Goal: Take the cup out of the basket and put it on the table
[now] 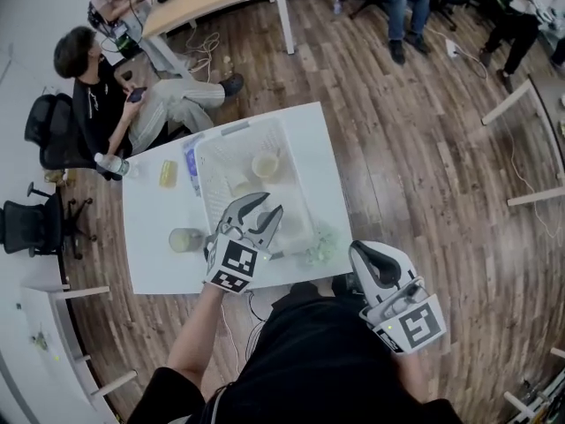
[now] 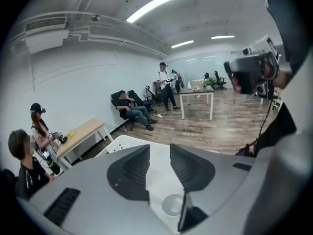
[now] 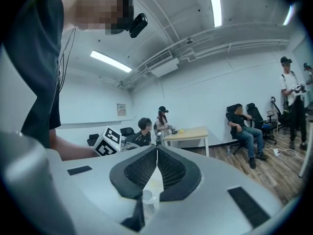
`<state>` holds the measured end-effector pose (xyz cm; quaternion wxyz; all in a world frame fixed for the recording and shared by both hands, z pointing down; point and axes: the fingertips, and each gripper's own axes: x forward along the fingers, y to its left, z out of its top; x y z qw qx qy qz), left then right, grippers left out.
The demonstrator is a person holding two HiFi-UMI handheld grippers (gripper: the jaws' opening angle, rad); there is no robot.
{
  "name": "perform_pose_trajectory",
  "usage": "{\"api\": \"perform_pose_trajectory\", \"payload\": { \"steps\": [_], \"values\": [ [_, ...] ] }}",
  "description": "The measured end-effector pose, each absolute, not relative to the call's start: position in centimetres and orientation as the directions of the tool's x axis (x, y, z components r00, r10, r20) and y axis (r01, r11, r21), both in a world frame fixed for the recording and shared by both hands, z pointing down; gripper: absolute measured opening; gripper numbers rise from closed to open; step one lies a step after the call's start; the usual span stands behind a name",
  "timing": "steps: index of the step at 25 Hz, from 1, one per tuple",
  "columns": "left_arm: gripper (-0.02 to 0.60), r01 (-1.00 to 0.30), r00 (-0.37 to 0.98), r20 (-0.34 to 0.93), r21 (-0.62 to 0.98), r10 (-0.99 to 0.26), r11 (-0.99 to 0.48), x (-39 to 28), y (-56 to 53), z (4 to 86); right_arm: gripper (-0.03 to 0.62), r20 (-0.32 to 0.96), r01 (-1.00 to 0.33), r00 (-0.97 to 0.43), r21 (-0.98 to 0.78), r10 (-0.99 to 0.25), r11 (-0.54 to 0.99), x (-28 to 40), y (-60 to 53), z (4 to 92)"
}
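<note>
A white mesh basket (image 1: 203,193) stands on the white table (image 1: 150,228). Inside it, toward the far side, sits a cream cup (image 1: 266,164). My left gripper (image 1: 263,206) hovers over the basket's near half with its jaws apart and nothing between them. In the left gripper view the left gripper (image 2: 160,148) points past the basket's rim (image 2: 120,142), and a round pale cup-like rim (image 2: 172,204) shows low in the gap. My right gripper (image 1: 360,253) hangs off the table's near right corner. Its jaws meet at the tips, empty, in the right gripper view (image 3: 157,148).
A greenish cup (image 1: 184,239) stands on the table left of the basket. A yellow item (image 1: 168,173) and a blue-labelled bottle (image 1: 192,168) lie further back. A pale green bundle (image 1: 322,244) rests at the basket's near right. A person (image 1: 97,95) sits beyond the table's left corner.
</note>
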<state>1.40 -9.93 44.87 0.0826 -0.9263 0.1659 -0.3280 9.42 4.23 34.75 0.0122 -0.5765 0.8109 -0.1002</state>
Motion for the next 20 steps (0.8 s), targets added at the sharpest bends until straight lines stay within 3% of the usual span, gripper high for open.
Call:
{"api": "perform_pose_trajectory", "payload": {
  "steps": [9, 20],
  "values": [
    [0.246, -0.047, 0.517, 0.782, -0.378, -0.347, -0.924, 1.9, -16.6, 53.7, 0.026, 0.127, -0.974, -0.170, -0.175, -0.977, 0.147, 13.6, 6.8, 35.1],
    [0.244, 0.044, 0.312, 0.906, -0.314, -0.285, -0.948, 1.8, -20.7, 63.8, 0.026, 0.167, -0.985, -0.066, -0.169, -0.984, 0.037, 16.0, 8.3, 35.5]
  ]
}}
